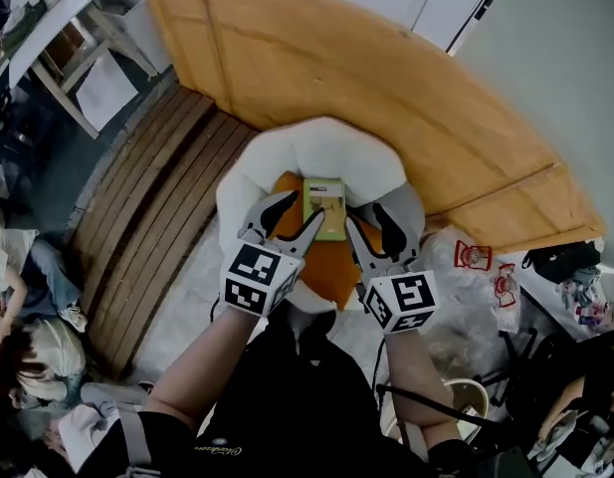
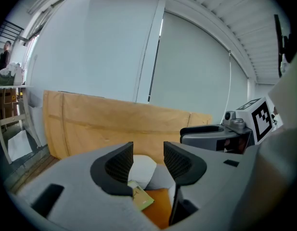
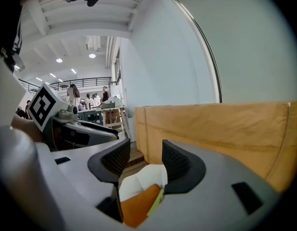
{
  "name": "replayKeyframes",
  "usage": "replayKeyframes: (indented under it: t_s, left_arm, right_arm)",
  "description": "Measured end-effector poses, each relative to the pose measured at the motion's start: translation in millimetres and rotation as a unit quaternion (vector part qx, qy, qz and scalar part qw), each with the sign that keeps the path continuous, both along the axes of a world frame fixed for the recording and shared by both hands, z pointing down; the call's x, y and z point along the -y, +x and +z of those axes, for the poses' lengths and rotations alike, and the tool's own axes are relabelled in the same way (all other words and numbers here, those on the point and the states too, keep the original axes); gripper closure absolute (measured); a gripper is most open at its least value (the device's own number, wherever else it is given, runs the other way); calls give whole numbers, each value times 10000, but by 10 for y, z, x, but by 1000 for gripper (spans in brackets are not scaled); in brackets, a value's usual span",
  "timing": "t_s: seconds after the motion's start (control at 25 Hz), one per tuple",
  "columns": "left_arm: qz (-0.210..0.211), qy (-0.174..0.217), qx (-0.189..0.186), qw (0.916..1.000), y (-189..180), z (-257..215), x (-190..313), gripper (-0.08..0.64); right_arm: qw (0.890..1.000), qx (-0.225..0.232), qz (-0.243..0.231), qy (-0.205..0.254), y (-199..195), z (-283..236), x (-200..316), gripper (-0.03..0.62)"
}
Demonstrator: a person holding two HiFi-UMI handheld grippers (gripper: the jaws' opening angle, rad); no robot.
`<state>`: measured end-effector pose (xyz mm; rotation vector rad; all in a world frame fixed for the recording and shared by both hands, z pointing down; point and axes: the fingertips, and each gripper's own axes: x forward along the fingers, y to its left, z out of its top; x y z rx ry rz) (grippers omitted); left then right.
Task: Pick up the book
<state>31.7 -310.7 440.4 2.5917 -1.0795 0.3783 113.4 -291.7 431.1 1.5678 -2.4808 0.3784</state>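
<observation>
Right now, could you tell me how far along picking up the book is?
Done: the left gripper and right gripper sit either side of the green book, which is on the orange cushion. In hand: the approach only; both sets of jaws stand apart, gripping nothing. Left: close on the book and lift it.

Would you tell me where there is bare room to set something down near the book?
The orange cushion is bare on the near side of the book, between the left gripper and right gripper; the wooden slats left of the white chair are bare too. Right of the chair, bags crowd the floor.
</observation>
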Motion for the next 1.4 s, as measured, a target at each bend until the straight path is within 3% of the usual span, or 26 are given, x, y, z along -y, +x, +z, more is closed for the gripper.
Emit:
replayKeyframes:
  t_s: [0.56,0.96,1.4]
  left_arm:
    - [-178,-901,467,9947,120,1236,237,357]
    - [-355,-1973,912,9754,122,3014,110,343]
    - [-218,-2602,1186,9580,347,4819,218,300]
  right_arm:
    - [9941,-186,105,-1062,221,1290,248,385]
    - [9769,-490,108,-2078,332,2949,291,385]
    - [9547,-945,391,-2794,600,4815,484,366]
